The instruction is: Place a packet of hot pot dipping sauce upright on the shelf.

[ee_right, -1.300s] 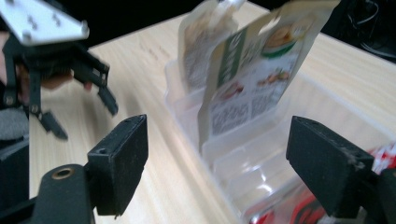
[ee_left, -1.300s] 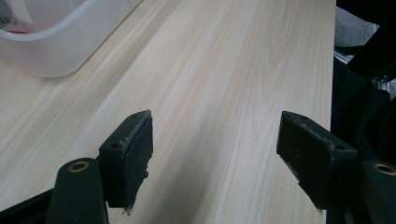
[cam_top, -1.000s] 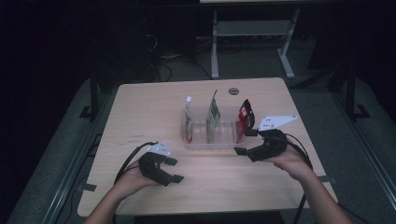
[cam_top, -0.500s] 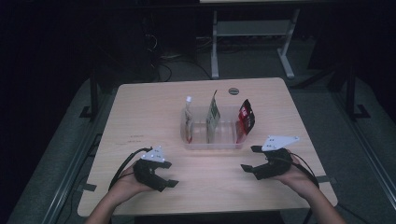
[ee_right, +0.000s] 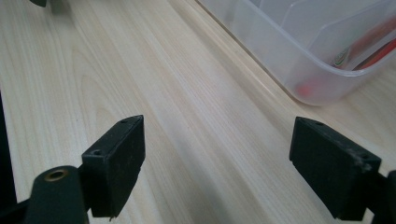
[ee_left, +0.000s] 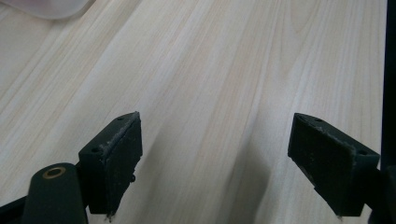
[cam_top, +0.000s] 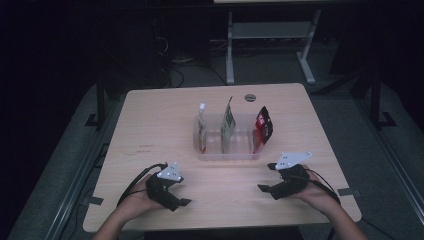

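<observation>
Three thin pouches [cam_top: 229,125] stand upright in the clear bin [cam_top: 227,155] mid-worktop [cam_top: 150,125], likely light, floppy and best pinched by their top edges, while the left gripper [cam_top: 176,196] and right gripper [cam_top: 269,177] rest near the bin's front, both spread empty.

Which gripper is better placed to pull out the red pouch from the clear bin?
Right. The right gripper, open, sits just below the bin's right end, where the red pouch stands; the left gripper is farther off.

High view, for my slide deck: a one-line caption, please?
Both open grippers rest near a clear bin holding three upright pouches.
</observation>
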### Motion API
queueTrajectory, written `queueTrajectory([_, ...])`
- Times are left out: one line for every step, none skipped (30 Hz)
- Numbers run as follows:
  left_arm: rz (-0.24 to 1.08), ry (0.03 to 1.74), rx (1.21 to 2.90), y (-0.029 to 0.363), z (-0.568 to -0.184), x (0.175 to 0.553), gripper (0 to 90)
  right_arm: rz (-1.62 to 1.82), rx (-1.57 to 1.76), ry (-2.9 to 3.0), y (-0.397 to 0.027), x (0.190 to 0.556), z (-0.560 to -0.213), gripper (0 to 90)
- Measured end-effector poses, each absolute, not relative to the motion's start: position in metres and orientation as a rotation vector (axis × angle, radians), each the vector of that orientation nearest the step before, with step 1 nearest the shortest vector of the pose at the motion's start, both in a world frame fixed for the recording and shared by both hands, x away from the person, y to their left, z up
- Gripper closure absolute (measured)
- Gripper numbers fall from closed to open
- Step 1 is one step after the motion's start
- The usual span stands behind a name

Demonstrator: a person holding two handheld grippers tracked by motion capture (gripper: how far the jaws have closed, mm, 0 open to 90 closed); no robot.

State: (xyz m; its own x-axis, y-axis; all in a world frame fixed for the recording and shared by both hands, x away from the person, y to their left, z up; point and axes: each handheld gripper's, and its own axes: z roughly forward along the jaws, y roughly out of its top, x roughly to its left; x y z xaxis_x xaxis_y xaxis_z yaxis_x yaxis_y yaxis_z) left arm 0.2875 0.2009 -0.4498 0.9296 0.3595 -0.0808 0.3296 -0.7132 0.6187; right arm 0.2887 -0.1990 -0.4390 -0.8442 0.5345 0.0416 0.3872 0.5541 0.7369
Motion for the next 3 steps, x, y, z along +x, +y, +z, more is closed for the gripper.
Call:
queueTrajectory([0.061,0.485,2.415,0.2004,-0.4497,0.2877,17.2,1.166,0.785,2.599,-0.1989,0.2883,-0.4391,17.1])
queueTrajectory([0.061,0.485,2.411,0.1999,-0.4493,0.2880,17.2,1.169,0.783,2.596,-0.1991,0.2881,-0.4393,17.1])
queueTrajectory([0.061,0.483,2.410,0.1995,-0.4488,0.2884,17.2,1.172,0.782,2.594,-0.1995,0.2879,-0.4394,17.0])
